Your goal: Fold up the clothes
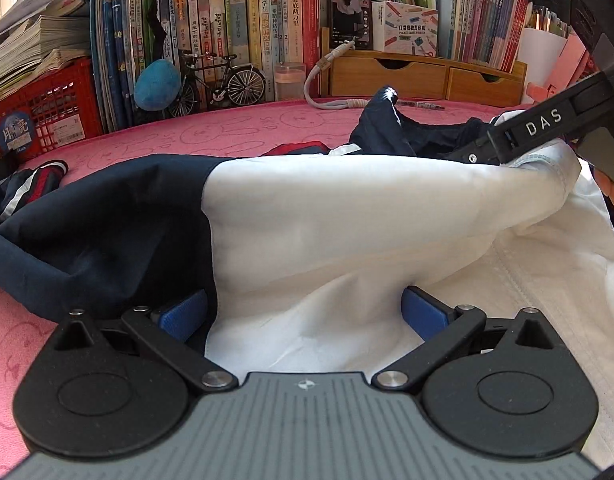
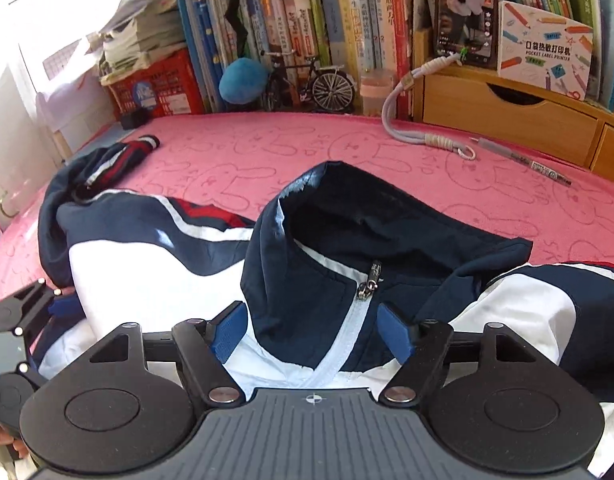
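Two sets of jaws, both spread. With the left gripper: straddling a bunched fold of the navy-and-white jacket on the pink mat, pads not visibly pressing. Risks closing on too thick a wad and dragging the layers askew. With the right gripper: flanking the collar below the zipper pull. Risks snagging the pull or catching a single layer, so the collar slips. Cannot make out the hem, the right sleeve's end, or the cloth beneath either tool.
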